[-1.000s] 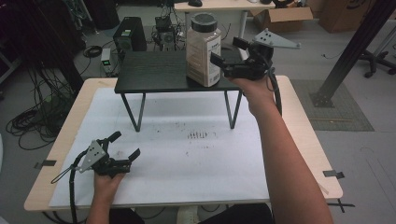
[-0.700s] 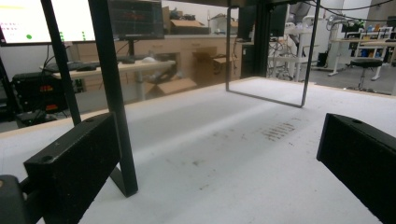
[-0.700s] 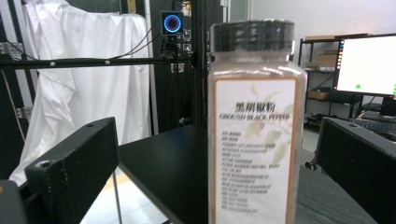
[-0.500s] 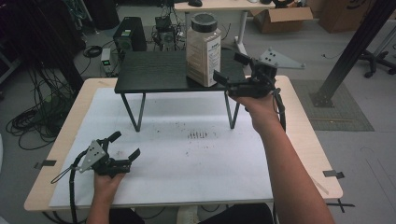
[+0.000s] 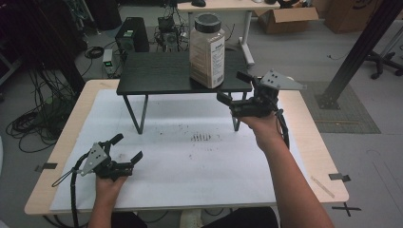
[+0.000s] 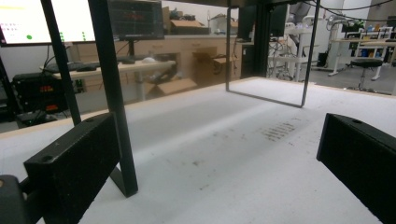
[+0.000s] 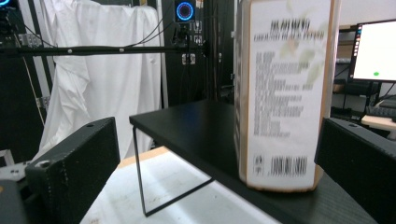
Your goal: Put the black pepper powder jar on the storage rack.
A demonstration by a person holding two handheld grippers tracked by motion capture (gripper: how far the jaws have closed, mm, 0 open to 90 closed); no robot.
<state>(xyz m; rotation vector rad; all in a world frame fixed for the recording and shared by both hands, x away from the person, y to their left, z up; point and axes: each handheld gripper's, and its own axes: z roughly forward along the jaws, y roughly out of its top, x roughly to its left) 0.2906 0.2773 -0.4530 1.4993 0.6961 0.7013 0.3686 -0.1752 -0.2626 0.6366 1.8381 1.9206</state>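
A tall jar (image 5: pixel 207 51) with a dark lid and a white label stands upright on the right end of a low black shelf (image 5: pixel 157 73). My right gripper (image 5: pixel 234 88) hovers open just right of and below the jar, apart from it, jaws pointing left. In the right gripper view the jar (image 7: pixel 280 93) looms close, ahead between the spread jaws and nearer the right one, sitting on the shelf (image 7: pixel 205 130). My left gripper (image 5: pixel 127 148) rests open near the table's front left, with nothing between its jaws. The left gripper view looks along the white mat (image 6: pixel 224 154) past a shelf leg (image 6: pixel 114 93).
A white mat (image 5: pixel 190 161) covers the wooden table (image 5: pixel 316 156), with a patch of dark specks (image 5: pixel 200 137) at its middle. The shelf's thin legs (image 5: pixel 135 114) stand on the mat. Beyond the table are cables, a desk and cardboard boxes (image 5: pixel 285 16).
My right gripper has drawn back from the jar, moving down and toward the near right. The jar stays on the shelf. The left gripper has not moved.
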